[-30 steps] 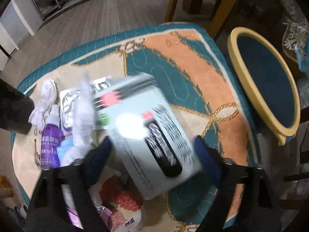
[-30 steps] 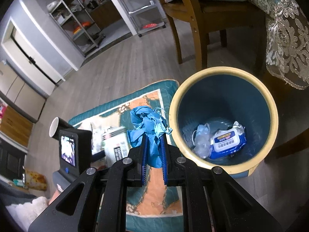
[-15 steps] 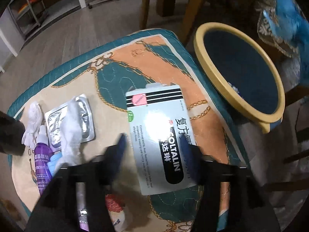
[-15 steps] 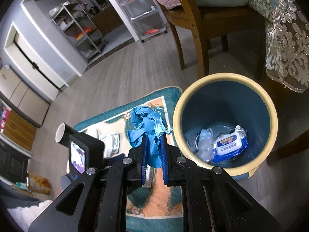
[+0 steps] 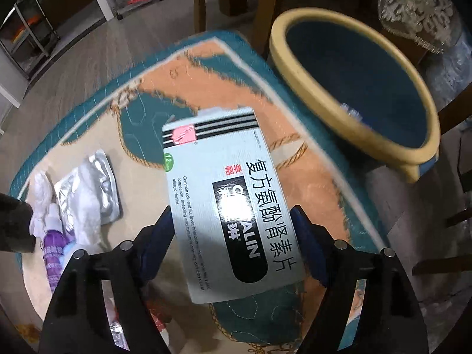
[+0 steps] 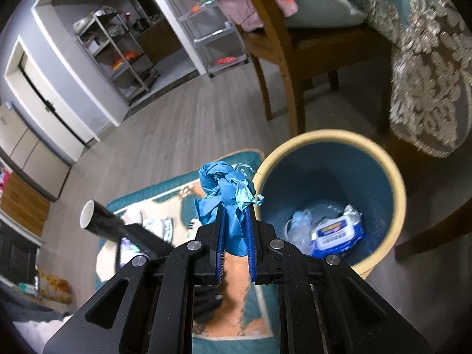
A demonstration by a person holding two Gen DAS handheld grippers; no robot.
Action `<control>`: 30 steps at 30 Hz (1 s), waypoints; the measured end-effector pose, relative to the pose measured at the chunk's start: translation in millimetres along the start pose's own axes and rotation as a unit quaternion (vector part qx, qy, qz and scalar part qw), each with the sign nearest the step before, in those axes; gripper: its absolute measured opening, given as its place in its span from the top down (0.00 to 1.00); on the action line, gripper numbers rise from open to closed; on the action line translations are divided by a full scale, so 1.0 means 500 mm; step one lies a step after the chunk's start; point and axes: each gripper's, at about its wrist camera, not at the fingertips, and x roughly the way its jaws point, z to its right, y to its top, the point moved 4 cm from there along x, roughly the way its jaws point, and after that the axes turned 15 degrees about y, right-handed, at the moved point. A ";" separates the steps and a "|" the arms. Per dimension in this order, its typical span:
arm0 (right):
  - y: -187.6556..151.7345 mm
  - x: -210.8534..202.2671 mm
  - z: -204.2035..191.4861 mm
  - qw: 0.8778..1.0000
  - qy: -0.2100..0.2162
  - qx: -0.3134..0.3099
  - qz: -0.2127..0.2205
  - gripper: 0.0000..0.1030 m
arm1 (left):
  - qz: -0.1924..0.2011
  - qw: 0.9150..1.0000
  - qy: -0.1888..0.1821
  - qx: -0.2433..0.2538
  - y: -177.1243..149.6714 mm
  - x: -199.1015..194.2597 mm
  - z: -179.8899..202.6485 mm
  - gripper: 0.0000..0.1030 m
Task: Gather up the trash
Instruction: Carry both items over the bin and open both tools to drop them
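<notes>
- White cardboard, printed in black with Chinese characters: a medicine box (image 5: 230, 203) fills the middle of the left wrist view, clamped at its near end between the blue pads of the left tongs (image 5: 233, 236).
- The box hangs above a teal and orange rug (image 5: 206, 79); a yellow-rimmed blue bin (image 5: 348, 124) sits at the upper right of that frame.
- At the left edge of the frame, on the rug, lie a foil pack (image 5: 97, 188), white tissue (image 5: 41, 188) and a purple bottle (image 5: 53, 250).
- In the right wrist view, the right tongs (image 6: 235, 233) are clamped on a crumpled blue glove (image 6: 227, 191) at frame centre, just left of the bin's rim (image 6: 395, 177).
- Inside the bin lie a blue wipes pack (image 6: 336, 233) and a clear plastic wad (image 6: 298, 224).
- A wooden chair (image 6: 277, 59) stands at the upper centre, a lace cloth (image 6: 424, 88) at the right.
</notes>
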 end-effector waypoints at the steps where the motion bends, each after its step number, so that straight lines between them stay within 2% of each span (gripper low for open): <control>1: 0.007 -0.006 0.005 1.000 -0.003 0.000 0.005 0.86 | 0.006 1.000 0.000 -0.002 0.003 -0.007 -0.004 0.26; 9: 0.053 -0.071 0.087 0.997 -0.046 0.021 0.051 0.86 | 0.100 0.995 -0.011 -0.009 0.079 -0.122 -0.002 0.28; 14: 0.045 -0.069 0.168 0.995 -0.064 0.065 0.046 0.86 | 0.141 0.988 -0.055 -0.012 0.130 -0.160 0.035 0.28; 21: 0.034 -0.049 0.209 0.993 -0.077 0.084 0.038 0.86 | 0.200 0.976 -0.075 0.030 0.150 -0.181 0.116 0.28; 22: 0.035 -0.046 0.211 0.993 -0.079 0.083 0.040 0.82 | 0.206 0.975 -0.078 0.036 0.153 -0.180 0.127 0.28; 23: 0.036 -0.043 0.213 0.992 -0.084 0.082 0.042 0.69 | 0.209 0.974 -0.080 0.042 0.153 -0.180 0.135 0.26; 24: 0.037 -0.041 0.214 0.992 -0.087 0.082 0.041 0.58 | 0.208 0.974 -0.077 0.050 0.153 -0.175 0.145 0.20; 25: 0.037 -0.038 0.216 0.992 -0.090 0.082 0.041 0.43 | 0.201 0.976 -0.068 0.056 0.153 -0.167 0.153 0.16; 26: 0.037 -0.037 0.216 0.992 -0.092 0.082 0.041 0.39 | 0.197 0.976 -0.065 0.058 0.153 -0.162 0.154 0.13; 28: 0.038 -0.034 0.215 0.992 -0.095 0.079 0.037 0.34 | 0.190 0.978 -0.068 0.060 0.151 -0.154 0.157 0.13; 30: 0.040 -0.038 0.210 0.992 -0.095 0.075 0.041 0.24 | 0.190 0.978 -0.066 0.060 0.150 -0.156 0.152 0.12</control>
